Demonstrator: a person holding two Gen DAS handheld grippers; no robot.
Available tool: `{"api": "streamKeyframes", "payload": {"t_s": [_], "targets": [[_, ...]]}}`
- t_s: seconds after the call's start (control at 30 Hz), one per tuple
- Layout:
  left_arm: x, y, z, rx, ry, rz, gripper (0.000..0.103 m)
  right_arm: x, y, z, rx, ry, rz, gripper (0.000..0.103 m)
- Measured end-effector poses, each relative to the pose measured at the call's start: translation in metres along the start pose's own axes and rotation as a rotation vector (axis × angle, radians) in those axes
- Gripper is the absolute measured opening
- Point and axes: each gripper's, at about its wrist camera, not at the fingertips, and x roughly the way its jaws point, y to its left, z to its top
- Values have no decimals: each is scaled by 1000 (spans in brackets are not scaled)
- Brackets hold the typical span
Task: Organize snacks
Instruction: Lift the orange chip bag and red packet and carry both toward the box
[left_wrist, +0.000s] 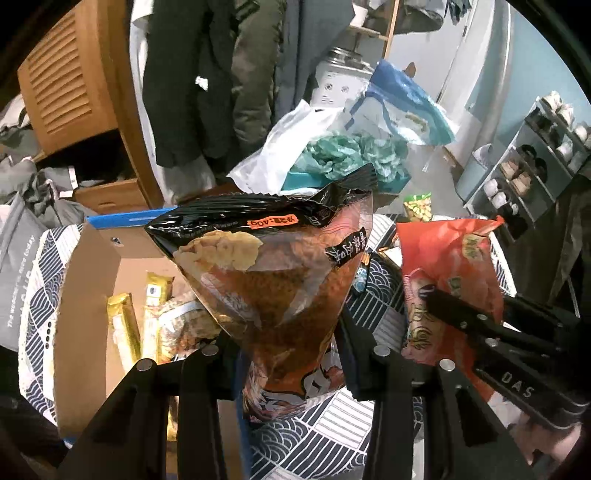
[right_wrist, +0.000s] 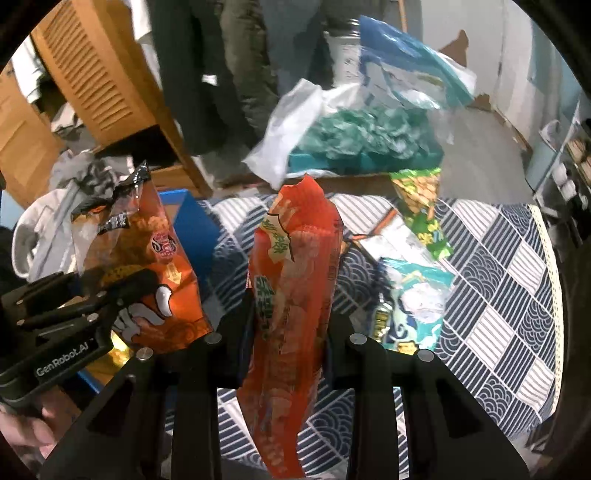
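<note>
Snacks are in transit: each gripper carries one packet clear of the bench. The left gripper (left_wrist: 288, 354) is pinching an orange-and-black chip bag (left_wrist: 273, 273) near its lower end, so the bag stands up ahead of the fingers. The right gripper (right_wrist: 291, 332) is pinching a slim red snack packet (right_wrist: 295, 280) at mid-length, with the packet's tail hanging below the fingers. Judged from this, the step in hand is the carry between pick-up and deposit. A cardboard box (left_wrist: 92, 280) lies ahead and to the left of the left gripper, already holding gold-wrapped bars (left_wrist: 123, 325) and another packet; it is the probable destination. The next move calls for bringing each packet over the box opening, lowering it past the wall, and only then spreading the fingers, one gripper at a time to avoid a collision. A green snack bag (right_wrist: 424, 218) and a teal packet (right_wrist: 413, 299) remain on the bench ahead and to the right of the right gripper. The bench is covered by a navy-and-white patterned cloth (right_wrist: 498, 280). Beyond it hang dark coats (left_wrist: 207, 74), with a louvred wooden cabinet (left_wrist: 70, 85) to the left.
</note>
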Motion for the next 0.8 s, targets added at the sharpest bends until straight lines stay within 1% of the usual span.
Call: {"api": "streamKeyframes", "payload": {"t_s": [0.2, 0.33, 0.47, 0.7, 0.8], "targets": [[-23, 15, -7, 4, -41, 22, 41, -2, 26, 1, -40, -6, 28, 28], [-35, 31, -12, -15, -56, 24, 41, -1, 43, 3, -62, -6, 48, 28], [-45, 46, -17, -29, -79, 44, 41, 1, 58, 6, -78, -5, 67, 28], [-56, 78, -25, -75, -91, 57, 41, 8, 94, 13, -113, 5, 111, 28], [-56, 92, -30, -91, -87, 78, 41, 14, 113, 14, -135, 12, 129, 28]]}}
